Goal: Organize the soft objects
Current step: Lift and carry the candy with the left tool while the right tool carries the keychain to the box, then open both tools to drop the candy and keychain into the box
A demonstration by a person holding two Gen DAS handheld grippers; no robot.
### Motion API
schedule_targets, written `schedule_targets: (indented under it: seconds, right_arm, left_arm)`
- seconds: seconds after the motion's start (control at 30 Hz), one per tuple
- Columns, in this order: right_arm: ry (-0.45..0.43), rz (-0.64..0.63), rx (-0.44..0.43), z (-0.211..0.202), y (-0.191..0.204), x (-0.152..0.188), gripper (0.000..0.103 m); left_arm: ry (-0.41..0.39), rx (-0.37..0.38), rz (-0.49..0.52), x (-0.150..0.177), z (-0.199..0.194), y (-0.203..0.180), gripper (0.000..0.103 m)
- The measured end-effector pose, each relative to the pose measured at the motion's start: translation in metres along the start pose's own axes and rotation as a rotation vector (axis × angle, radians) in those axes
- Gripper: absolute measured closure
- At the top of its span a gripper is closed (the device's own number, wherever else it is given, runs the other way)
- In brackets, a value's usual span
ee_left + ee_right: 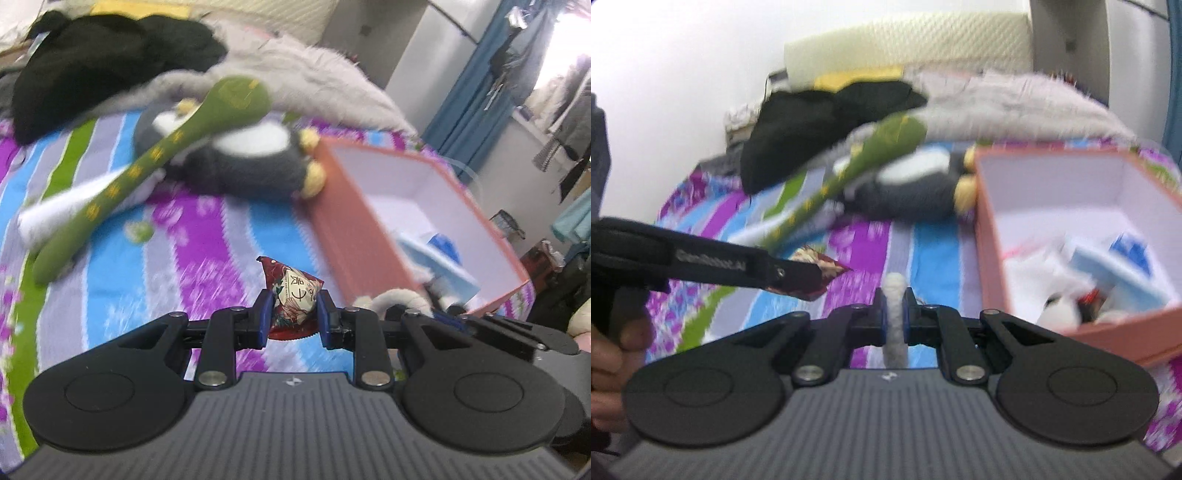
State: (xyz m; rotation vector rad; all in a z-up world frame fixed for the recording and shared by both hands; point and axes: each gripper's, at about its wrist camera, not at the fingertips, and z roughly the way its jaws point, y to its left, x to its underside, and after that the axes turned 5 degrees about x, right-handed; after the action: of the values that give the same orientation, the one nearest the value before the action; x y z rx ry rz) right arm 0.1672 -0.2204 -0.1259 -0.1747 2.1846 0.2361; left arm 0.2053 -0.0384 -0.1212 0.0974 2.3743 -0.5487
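Nearest us, our left tongs (293,314) are closed on a red sachet (295,295) with a printed character, its pointed end sticking forward beyond the pads. Our right tongs (894,312) are pinched nearly shut on a thin grey fuzzy strip (894,321) that stands upright between them; we cannot tell what it belongs to. Both loads hang above the striped bed (207,236), and the pink box (990,236) lies ahead and to the right of both tongs, near the bed's right edge, with the right tongs the nearer, we judge. So the coming move looks like a short carry rightward over the box's near wall. The box is open-topped and already holds a blue-and-white pack (1123,273) and a small white plush; the rest inside is blurred. Farther up the bed, just left of the box, a grey-and-white plush (255,155) lies with a long green plush (155,155) slanting across it, then a grey fur throw (314,74) and black clothes (99,62) toward the head.
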Motion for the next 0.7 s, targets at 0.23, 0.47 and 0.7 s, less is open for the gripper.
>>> schedule_targets:
  seconds: [0.23,0.47,0.7]
  right_arm:
    - [-0.124,-0.002,0.073,-0.031,-0.024,-0.040,0.092]
    - [-0.203,0.018,0.166,-0.052,-0.064,-0.070,0.092]
    - [-0.091,0.068,0.220,-0.029,-0.113,-0.084,0.092]
  left_arm:
    - [-0.038,0.076,0.071,-0.039,0.000,-0.045,0.073]
    - [-0.051,0.163,0.115,-0.079,0.011,-0.090,0.073]
    - [0.043,0.214,0.113,-0.108,0.057,-0.119,0.073]
